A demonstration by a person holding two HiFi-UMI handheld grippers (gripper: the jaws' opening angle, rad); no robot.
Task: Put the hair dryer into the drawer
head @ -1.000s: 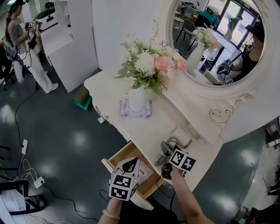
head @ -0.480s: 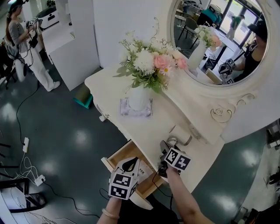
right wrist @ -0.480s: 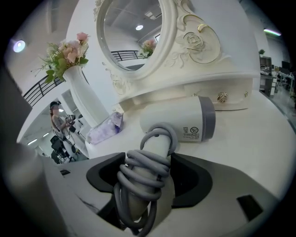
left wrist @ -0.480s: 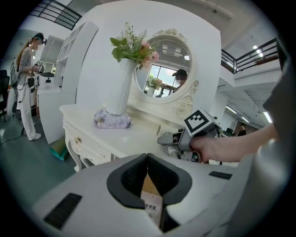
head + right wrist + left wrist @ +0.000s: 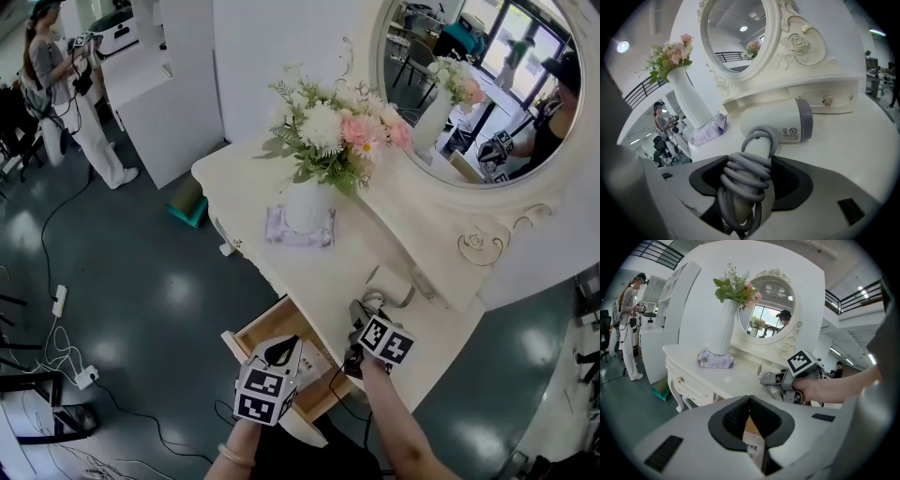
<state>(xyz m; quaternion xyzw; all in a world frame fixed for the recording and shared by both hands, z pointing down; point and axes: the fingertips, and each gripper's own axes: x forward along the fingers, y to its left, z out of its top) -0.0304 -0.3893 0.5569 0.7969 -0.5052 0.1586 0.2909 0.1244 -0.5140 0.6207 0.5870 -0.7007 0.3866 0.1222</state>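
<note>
The white hair dryer (image 5: 776, 122) lies on the white dressing table (image 5: 309, 272), its grey cord wound round the handle; its body also shows in the head view (image 5: 384, 284). My right gripper (image 5: 749, 161) straddles that handle with jaws closing, and both pads touch the wrapped cord. The head view has this gripper (image 5: 361, 317) at the table's front edge. The open wooden drawer (image 5: 267, 330) sits just left of it. My left gripper (image 5: 278, 354) hovers over the drawer, shut and empty. Past its closed tips (image 5: 750, 398) a labelled box shows in the drawer.
A vase of flowers (image 5: 309, 202) stands on a purple pack (image 5: 300, 228) mid-table. An oval mirror (image 5: 469, 84) rises behind, with a small drawer shelf below it. A person (image 5: 75, 103) stands far left. Cables (image 5: 66, 375) lie on the floor; a teal box (image 5: 187, 202) sits by the table.
The right gripper has edged slightly inward along the dryer's handle. The left gripper has stayed over the drawer. The head view has shifted a little.
</note>
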